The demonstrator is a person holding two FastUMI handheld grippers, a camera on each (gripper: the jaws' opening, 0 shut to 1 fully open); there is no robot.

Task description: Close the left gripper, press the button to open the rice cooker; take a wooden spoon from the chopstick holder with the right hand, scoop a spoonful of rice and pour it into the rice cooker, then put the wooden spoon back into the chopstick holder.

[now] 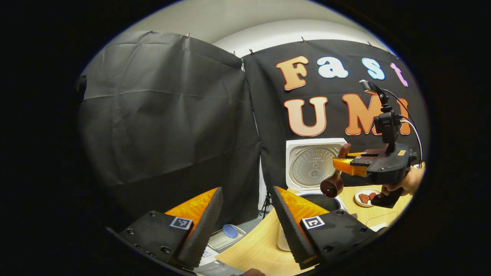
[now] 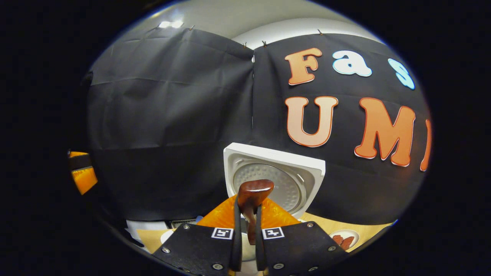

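Note:
The white rice cooker stands open, its lid [image 1: 312,165] [image 2: 291,172] upright against the wall and its dark pot [image 1: 324,200] below. My right gripper [image 2: 247,209] is shut on the brown wooden spoon [image 2: 253,191], which stands upright between the fingers. In the left gripper view that right gripper [image 1: 339,163] hovers over the pot, held by a hand [image 1: 408,182], with the spoon's [image 1: 332,185] round end hanging down. My left gripper [image 1: 247,189] is open at the table's left end with nothing between its fingers. It also shows at the far left of the right gripper view [image 2: 82,172].
A small plate [image 1: 366,197] [image 2: 343,239] with reddish pieces sits on the wooden table [image 1: 261,245] right of the cooker. A white cup-like container [image 1: 283,242] stands near my left gripper's right finger. Off the table's left edge lie a clear box with a blue lid [image 1: 230,231] and a tripod [image 1: 266,203].

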